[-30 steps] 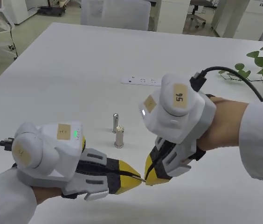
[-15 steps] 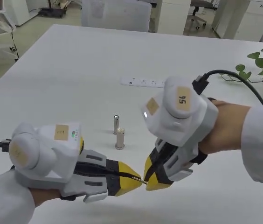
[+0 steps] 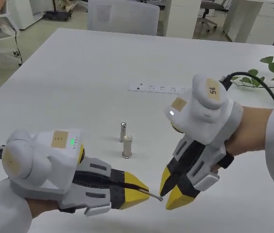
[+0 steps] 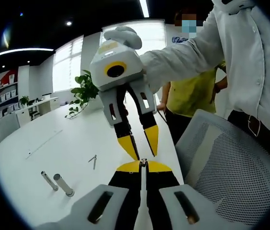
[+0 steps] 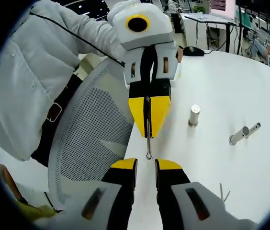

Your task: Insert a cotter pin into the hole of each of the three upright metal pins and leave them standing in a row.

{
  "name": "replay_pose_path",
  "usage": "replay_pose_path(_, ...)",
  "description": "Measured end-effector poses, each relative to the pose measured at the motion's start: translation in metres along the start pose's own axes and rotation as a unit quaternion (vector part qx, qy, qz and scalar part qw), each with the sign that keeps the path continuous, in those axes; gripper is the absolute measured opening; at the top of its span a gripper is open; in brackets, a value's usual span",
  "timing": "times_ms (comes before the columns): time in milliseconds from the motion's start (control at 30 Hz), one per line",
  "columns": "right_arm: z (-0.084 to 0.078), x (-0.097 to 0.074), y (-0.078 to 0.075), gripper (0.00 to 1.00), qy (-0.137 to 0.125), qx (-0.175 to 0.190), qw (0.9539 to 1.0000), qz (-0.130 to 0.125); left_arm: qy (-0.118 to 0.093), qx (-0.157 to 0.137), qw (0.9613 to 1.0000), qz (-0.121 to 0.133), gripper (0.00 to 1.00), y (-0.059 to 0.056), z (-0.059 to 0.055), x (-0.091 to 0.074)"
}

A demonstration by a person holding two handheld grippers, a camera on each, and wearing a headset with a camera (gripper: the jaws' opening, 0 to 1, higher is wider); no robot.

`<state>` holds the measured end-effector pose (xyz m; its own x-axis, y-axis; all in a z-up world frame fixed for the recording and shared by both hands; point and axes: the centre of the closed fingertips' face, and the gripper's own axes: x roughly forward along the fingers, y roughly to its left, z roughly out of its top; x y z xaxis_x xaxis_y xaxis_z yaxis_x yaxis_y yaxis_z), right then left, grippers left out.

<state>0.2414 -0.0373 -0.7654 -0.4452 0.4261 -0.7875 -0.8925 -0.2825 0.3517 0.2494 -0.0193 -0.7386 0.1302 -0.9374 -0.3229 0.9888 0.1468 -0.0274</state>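
Left gripper (image 3: 143, 193) clamps a cotter pin (image 3: 154, 194) low over the white table (image 3: 69, 73). The pin lies level, pointing right at the right gripper (image 3: 165, 200), whose jaws are parted and have drawn back since a second ago. Two metal pins (image 3: 127, 145) stand upright behind, with an office chair (image 3: 122, 17) beyond.

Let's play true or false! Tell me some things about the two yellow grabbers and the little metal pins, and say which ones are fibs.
1. The left gripper pinches a thin cotter pin in its jaws. True.
2. The right gripper is shut tight. False: its jaws stand apart, close to the cotter pin's free end.
3. A white power strip lies on the table, beyond the metal pins. True.
4. The cotter pin sticks through one of the metal pins. False: it is held in the air, apart from them.
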Motion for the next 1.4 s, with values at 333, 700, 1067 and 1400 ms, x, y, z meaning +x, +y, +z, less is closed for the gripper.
replay_pose_path(333,0.002,0.004,0.009,0.17,-0.030,0.026,0.9969,0.068,-0.002,0.017,0.9997,-0.019,0.00,-0.011,0.007,0.002)
replay_pose_path(700,0.009,0.000,0.026,0.14,-0.049,0.046,0.9900,0.124,-0.005,0.030,0.9990,-0.034,0.00,-0.020,0.012,0.004)
replay_pose_path(1067,0.009,0.001,0.037,0.12,-0.052,0.048,0.9870,0.144,-0.009,0.038,0.9983,-0.043,0.00,-0.024,0.014,0.006)
replay_pose_path(1400,0.008,-0.001,0.039,0.07,-0.053,0.055,0.9850,0.155,-0.005,0.039,0.9981,-0.047,0.00,-0.027,0.012,0.007)
